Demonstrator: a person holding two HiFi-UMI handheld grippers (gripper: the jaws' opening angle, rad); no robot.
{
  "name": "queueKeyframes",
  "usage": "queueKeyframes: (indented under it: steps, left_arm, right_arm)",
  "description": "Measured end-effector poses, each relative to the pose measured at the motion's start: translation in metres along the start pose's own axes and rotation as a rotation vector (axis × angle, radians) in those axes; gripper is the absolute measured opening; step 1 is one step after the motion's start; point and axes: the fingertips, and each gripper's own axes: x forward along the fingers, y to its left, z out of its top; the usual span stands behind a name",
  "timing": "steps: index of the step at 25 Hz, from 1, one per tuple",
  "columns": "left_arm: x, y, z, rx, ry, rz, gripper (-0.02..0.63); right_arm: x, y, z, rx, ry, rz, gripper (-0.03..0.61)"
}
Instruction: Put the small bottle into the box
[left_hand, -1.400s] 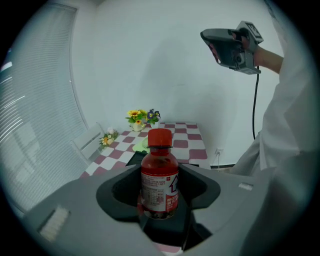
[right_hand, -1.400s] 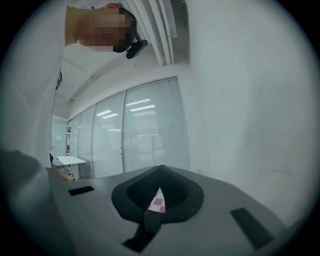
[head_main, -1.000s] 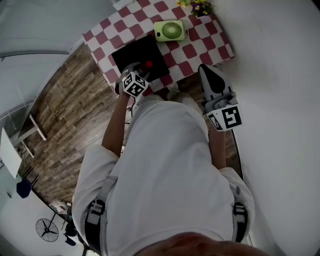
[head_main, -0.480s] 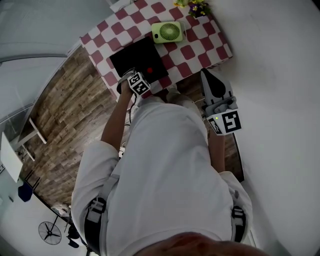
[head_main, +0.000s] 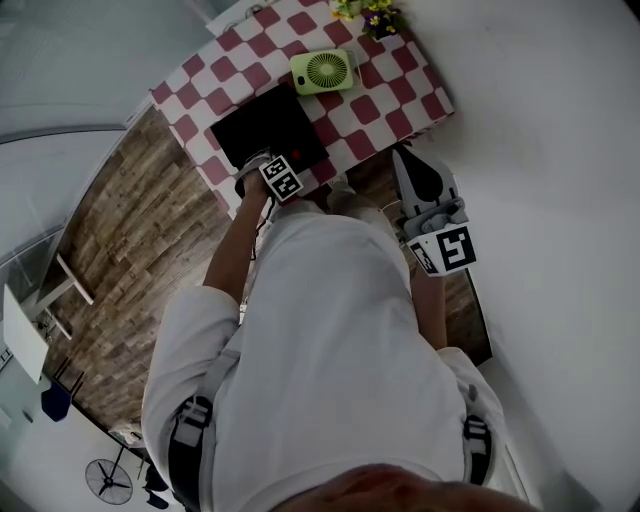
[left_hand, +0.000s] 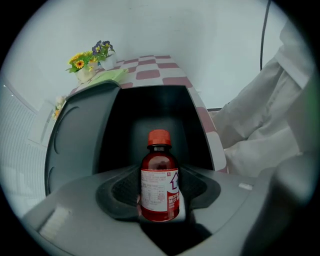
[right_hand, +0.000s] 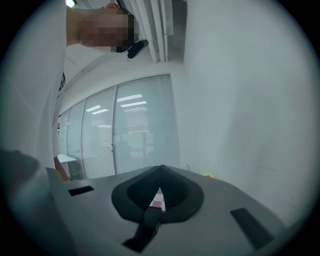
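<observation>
A small brown bottle (left_hand: 159, 187) with a red cap and a white label stands between the pads of my left gripper (left_hand: 159, 195), which is shut on it. The open black box (left_hand: 150, 117) lies right behind it, its dark inside filling the middle of the left gripper view. In the head view the left gripper (head_main: 272, 168) is at the near edge of the black box (head_main: 262, 128), and its marker cube hides the bottle. My right gripper (head_main: 412, 172) is shut and holds nothing, off the table's near right side.
The red-and-white checked table (head_main: 385, 105) carries a green fan (head_main: 322, 71) beyond the box and a pot of flowers (head_main: 365, 15) at the far edge. A white wall runs along the right. Wood floor (head_main: 120, 240) lies to the left.
The left gripper has tilted at the box's near edge, and its marker cube now covers the red cap that showed before. The right gripper has barely moved.
</observation>
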Motion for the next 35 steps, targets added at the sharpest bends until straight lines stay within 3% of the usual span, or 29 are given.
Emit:
queueKeyframes:
  steps: [6,12,15,18,22,27,32,35]
  left_arm:
    - [-0.004,0.0,0.0,0.026,-0.008,0.04,0.225]
    - [-0.03,0.002,0.007,-0.024,-0.103,0.03,0.259]
    - [-0.051,0.0,0.012,-0.089,-0.181,0.021,0.281]
    - [-0.085,0.002,0.024,-0.22,-0.329,0.025,0.257]
    - [-0.139,0.011,0.026,-0.329,-0.513,0.134,0.134]
    - [-0.2,0.015,0.009,-0.466,-0.647,0.273,0.017]
    - [-0.254,0.009,-0.008,-0.581,-0.754,0.39,0.002]
    - [-0.283,-0.003,-0.009,-0.599,-0.83,0.443,0.002]
  right_arm:
    - [0.004,0.005,0.001,0.012,-0.005,0.031,0.002]
    - [0.017,0.014,0.004,0.008,-0.017,0.089,0.002]
    - [0.022,0.02,0.006,0.008,-0.02,0.127,0.002]
    - [0.029,0.027,0.006,0.01,-0.023,0.171,0.002]
    - [0.043,0.044,0.005,0.021,-0.027,0.248,0.002]
    - [0.06,0.071,0.009,0.023,-0.035,0.358,0.002]
    - [0.078,0.107,0.008,0.001,-0.027,0.514,0.002]
    - [0.087,0.136,-0.002,-0.023,0.021,0.648,0.003]
